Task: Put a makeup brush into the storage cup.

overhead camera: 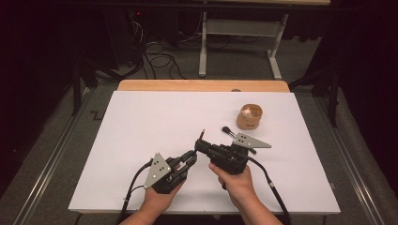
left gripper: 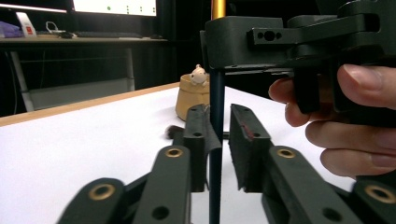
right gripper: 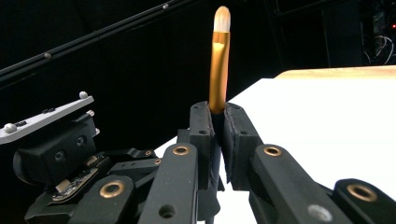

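Brush (right gripper: 218, 60) is clamped upright in the right claw (right gripper: 218, 122), bristles up. Its dark handle runs down between the part-open left claw (left gripper: 217, 122) jaws, not yet pinched. Wooden cup (overhead camera: 249, 116) is nearer the right hand.

Brush (right gripper: 218, 70): slim, dark handle, gold ferrule, pale rounded bristle tip. Upright at centre of the right gripper view, clamped at the handle; its dark shaft stands vertical at centre of the left gripper view.
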`<state>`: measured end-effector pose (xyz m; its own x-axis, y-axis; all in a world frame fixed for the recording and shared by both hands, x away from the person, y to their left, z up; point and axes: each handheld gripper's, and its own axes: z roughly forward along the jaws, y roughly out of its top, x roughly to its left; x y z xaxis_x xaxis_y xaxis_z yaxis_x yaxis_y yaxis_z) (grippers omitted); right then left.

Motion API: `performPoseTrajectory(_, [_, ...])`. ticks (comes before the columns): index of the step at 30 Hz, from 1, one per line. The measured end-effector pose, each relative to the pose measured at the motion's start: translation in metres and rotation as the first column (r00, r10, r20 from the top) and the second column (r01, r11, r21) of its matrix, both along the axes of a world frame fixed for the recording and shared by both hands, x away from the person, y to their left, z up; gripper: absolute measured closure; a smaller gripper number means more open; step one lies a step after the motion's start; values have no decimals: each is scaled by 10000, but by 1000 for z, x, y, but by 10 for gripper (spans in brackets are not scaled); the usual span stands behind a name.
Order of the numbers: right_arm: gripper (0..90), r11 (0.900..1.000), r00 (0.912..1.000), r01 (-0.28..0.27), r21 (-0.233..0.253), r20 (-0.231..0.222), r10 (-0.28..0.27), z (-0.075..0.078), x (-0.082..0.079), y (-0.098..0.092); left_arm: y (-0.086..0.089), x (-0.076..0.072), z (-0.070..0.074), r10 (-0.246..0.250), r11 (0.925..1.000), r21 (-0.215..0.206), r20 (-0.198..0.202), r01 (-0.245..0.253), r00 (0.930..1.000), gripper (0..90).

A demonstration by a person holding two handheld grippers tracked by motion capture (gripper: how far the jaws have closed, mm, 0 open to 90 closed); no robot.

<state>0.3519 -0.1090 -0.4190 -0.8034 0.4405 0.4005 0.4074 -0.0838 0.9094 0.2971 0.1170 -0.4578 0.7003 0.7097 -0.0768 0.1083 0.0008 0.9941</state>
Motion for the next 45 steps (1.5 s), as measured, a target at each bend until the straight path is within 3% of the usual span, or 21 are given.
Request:
performPoseTrajectory(11, [844, 9997, 9995, 194, -161, 259, -190, 2, 0, -3, 5, 4, 1, -176, 9998, 107, -85, 177, 9998, 588])
performPoseTrajectory(18, [844, 9988, 9980, 377, -324, 527, -360, 3, 0, -6, 7, 8, 1, -23, 9995, 320, -217, 30, 9998, 521])
performPoseTrajectory(21, [844, 9982, 9972, 461, -380, 613, -437, 5, 0, -8, 8, 9, 1, 125, 9987, 492, -274, -112, 9995, 485])
performPoseTrajectory(24, [844, 9977, 9961, 549, -404, 718, -519, 6, 0, -11, 9, 12, 0, 133, 9976, 683, -611, -91, 9980, 433])
performPoseTrajectory(27, [844, 9974, 9954, 617, -377, 759, -587, 7, 1, -13, 12, 11, -1, 150, 9948, 1014, -569, -92, 9983, 396])
performPoseTrajectory(34, [844, 9962, 9921, 784, -379, 1014, -742, 10, 1, -18, 31, 15, 2, 356, 9897, 1411, -729, -250, 9967, 288])
performPoseTrajectory(37, [844, 9956, 9910, 841, -423, 1078, -791, 11, 1, -19, 43, 17, 1, 512, 9885, 1464, -960, -367, 9941, 257])
performPoseTrajectory(45, [843, 9932, 9874, 1020, -563, 1275, -941, 11, 2, -22, 60, 20, -17, 1303, 9849, 1349, -1660, -1084, 9775, 152])
